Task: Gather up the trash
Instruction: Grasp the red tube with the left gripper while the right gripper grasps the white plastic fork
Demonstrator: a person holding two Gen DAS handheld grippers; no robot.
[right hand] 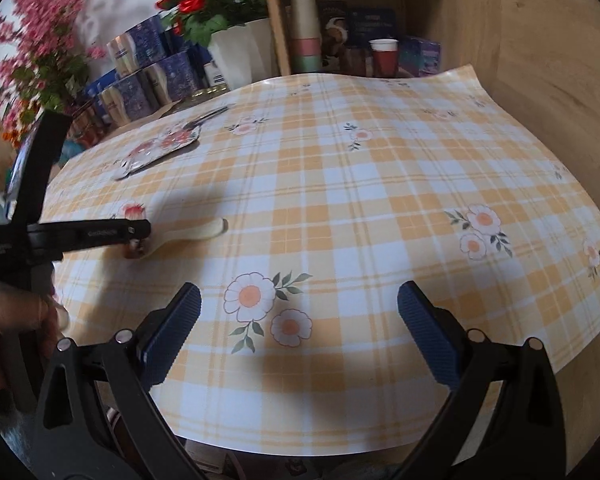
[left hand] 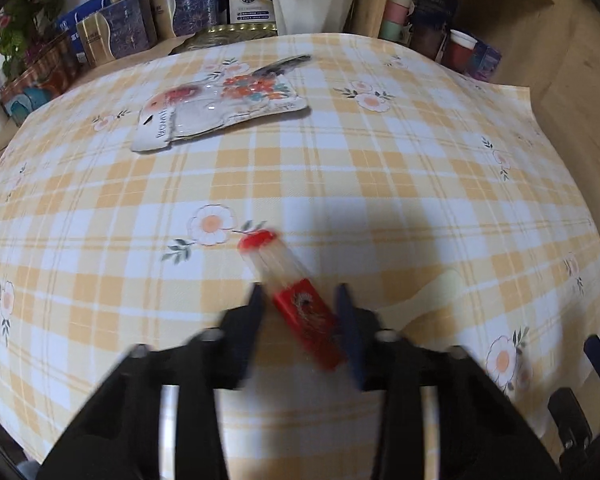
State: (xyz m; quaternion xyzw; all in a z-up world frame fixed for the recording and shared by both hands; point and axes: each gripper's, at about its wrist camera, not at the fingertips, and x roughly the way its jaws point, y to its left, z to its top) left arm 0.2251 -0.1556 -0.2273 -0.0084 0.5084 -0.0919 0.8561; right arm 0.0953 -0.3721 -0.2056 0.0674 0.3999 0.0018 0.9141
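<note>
A slim packet [left hand: 300, 300] with a red label, a clear middle and a red end lies slanted on the yellow plaid tablecloth [left hand: 380, 184]. My left gripper [left hand: 300, 300] points down at it, and its blurred blue pads [left hand: 346, 312] close against the packet's red part from both sides. In the right wrist view the left gripper [right hand: 134, 240] sits at the left, with the packet's red end [right hand: 132, 211] showing behind it. My right gripper [right hand: 300, 308] hovers open over a printed flower, nothing between its pads. An empty floral blister pack [left hand: 220, 108] [right hand: 160, 148] lies farther back.
A cream flat stick [right hand: 206, 228] [left hand: 432, 292] lies just right of the left gripper. Blue boxes [left hand: 116, 36], flower pots [right hand: 236, 52] and stacked cups [right hand: 306, 32] crowd the table's far edge. A wooden panel [right hand: 540, 80] stands at the right. A hand [right hand: 8, 320] holds the left gripper.
</note>
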